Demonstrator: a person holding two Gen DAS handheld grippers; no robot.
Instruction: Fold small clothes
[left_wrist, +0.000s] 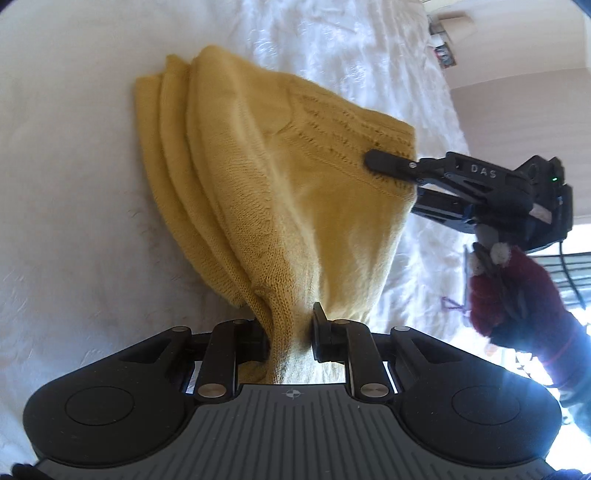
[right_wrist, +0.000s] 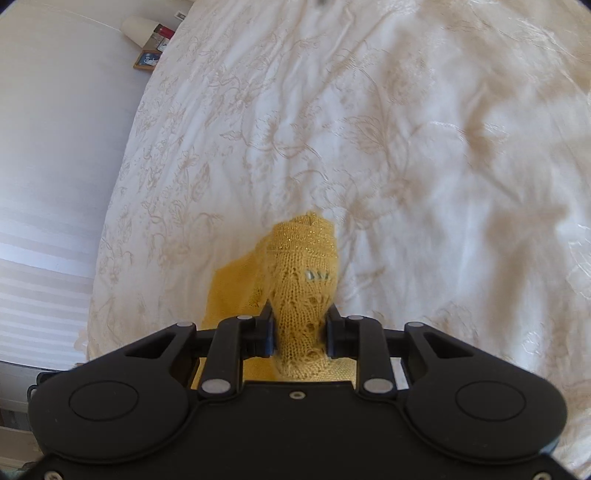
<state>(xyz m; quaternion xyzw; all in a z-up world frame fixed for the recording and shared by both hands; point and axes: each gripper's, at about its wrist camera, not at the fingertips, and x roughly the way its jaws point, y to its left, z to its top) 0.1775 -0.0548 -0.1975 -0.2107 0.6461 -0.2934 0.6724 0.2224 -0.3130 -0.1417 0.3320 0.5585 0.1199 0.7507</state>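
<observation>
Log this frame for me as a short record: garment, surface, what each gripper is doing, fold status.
garment: mustard-yellow knitted small garment, partly lifted, far edge in layered folds on the bed
surface: white bedspread with pale floral embroidery
left gripper: shut on bunched plain knit
right gripper: shut on a lacy-knit edge
right hand: dark red knitted glove
fold status: fold not finished, cloth hanging between both grippers

The yellow garment (left_wrist: 258, 177) is soft knitted wool, matt, with open lacework near the right claw (right_wrist: 300, 332). The bedspread (right_wrist: 369, 147) under it is white cloth with a faintly glossy embroidered pattern. Both claws are matt black plastic.
</observation>
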